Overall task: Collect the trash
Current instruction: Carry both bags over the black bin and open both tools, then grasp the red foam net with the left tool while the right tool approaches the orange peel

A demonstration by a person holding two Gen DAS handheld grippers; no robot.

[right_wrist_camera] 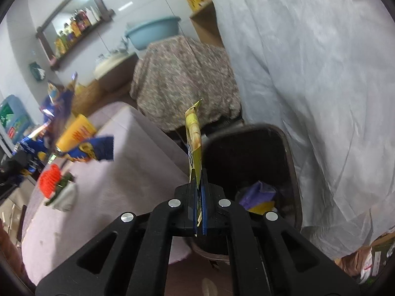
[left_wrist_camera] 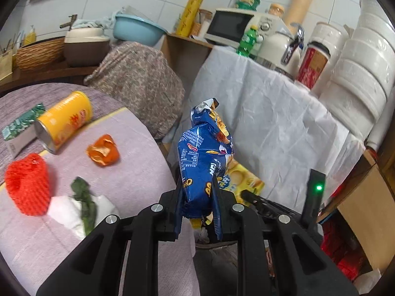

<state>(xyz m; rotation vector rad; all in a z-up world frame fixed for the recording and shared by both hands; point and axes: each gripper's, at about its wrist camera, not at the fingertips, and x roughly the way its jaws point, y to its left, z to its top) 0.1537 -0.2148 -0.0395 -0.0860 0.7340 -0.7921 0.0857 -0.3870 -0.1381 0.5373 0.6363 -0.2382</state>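
While both hands hold their loads near the edge of the round table [left_wrist_camera: 138, 172], the trash lies spread across its mauve cloth. Going from the table's left side in the left wrist view, a green carton [left_wrist_camera: 19, 125] lies flat beside a yellow can [left_wrist_camera: 64, 120] tipped on its side. Nearer the camera sits a red foam net [left_wrist_camera: 27, 182], and just right of it a dark green scrap [left_wrist_camera: 84, 197] lies on white tissue [left_wrist_camera: 74, 212]. A crumpled orange wrapper [left_wrist_camera: 103, 150] rests toward the table's right edge, apart from the can.

Past that edge, the left gripper [left_wrist_camera: 197, 197] is clamped on a blue snack bag [left_wrist_camera: 205, 153], which stands up crumpled between the fingers. Beyond the bag, lower right of the table, a yellow packet face [left_wrist_camera: 244, 180] shows beside the black body of the other tool.

In the right wrist view, the right gripper [right_wrist_camera: 198, 192] is closed tight on a flat yellow wrapper [right_wrist_camera: 193, 138], held edge-on and upright. It hangs at the table's right edge, over the rim of a dark trash bin [right_wrist_camera: 288, 148] that stands just beside the table. Inside the bin lie a purple scrap [right_wrist_camera: 256, 192] and a yellow piece [right_wrist_camera: 261, 207]. A white sheet [right_wrist_camera: 308, 86] drapes down right of the bin.
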